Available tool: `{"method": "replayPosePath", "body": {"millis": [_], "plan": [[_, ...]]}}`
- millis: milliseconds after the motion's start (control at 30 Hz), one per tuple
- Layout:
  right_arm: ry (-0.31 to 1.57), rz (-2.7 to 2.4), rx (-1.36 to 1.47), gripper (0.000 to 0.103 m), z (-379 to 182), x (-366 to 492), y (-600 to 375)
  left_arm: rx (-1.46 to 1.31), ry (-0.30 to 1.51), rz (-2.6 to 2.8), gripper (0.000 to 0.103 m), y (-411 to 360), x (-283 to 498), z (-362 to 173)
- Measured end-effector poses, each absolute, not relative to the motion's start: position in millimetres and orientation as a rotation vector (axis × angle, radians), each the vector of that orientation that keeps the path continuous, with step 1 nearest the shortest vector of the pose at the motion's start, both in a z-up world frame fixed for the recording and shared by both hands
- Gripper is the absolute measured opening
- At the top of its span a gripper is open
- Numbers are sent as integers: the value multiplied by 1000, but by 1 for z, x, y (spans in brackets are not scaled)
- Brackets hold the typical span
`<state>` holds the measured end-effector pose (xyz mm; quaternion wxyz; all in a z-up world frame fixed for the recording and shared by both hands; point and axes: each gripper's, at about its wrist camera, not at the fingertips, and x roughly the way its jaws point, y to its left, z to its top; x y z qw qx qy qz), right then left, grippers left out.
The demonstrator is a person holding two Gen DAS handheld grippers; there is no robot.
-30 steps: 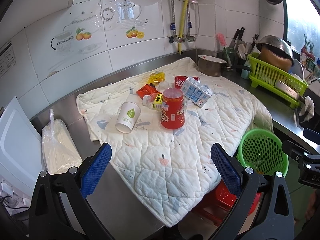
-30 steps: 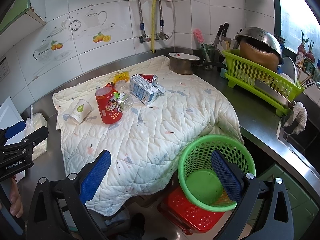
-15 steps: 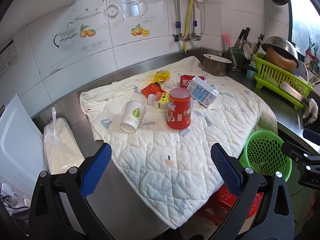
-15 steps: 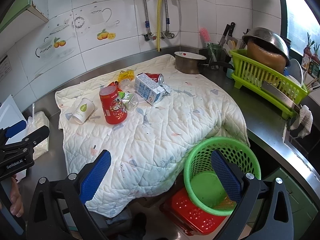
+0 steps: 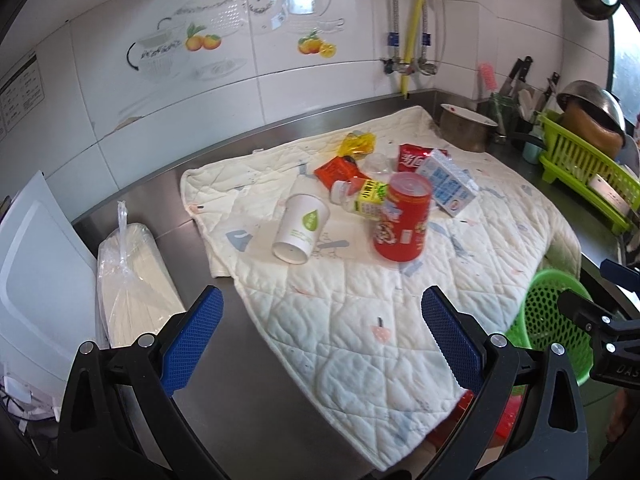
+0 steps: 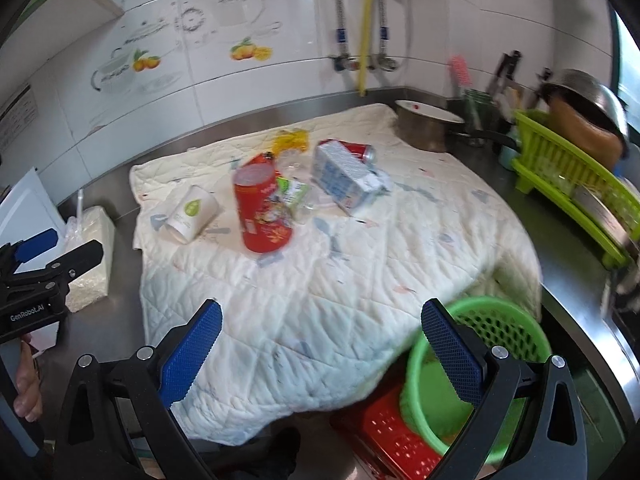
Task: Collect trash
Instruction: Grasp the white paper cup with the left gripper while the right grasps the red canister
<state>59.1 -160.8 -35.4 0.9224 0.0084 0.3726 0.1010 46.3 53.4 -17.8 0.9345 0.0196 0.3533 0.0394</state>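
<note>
- The left gripper (image 5: 320, 334) is held wide open above the near edge of the quilted cloth (image 5: 360, 320); nothing is gripped between its blue pads (image 5: 192, 338).
- The right gripper (image 6: 320, 336) is likewise spread wide and empty, with its right finger seen in front of the green basket (image 6: 500, 328).
- The trash is gathered near the middle of the cloth, well apart from both grippers.
- A red canister (image 5: 402, 216) is stood upright; a white paper cup (image 5: 301, 229) is laid on its side just to its left.
- A small bottle with a yellow-green label (image 5: 360, 196) is laid touching the canister's far side.
- A blue and white carton (image 5: 450, 188) is laid to the right, with a red can (image 5: 412, 158) behind it.
- A red wrapper (image 5: 338, 172) and a yellow wrapper (image 5: 358, 142) are seen further back.
- The green basket is placed below the counter edge, on a red crate (image 6: 384, 440).
- A green dish rack (image 5: 584, 168) is seen on the right of the counter.
</note>
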Motion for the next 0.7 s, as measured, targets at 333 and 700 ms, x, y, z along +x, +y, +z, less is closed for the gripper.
{"method": "replayPosePath", "body": {"millis": [333,700], "plan": [[753,325,-26,97,-45,121,-115,26,756,130,98,90,75,-28],[775,354,-84,96,-70,194,-69,-9,794,132,97,127,121,-47]]}}
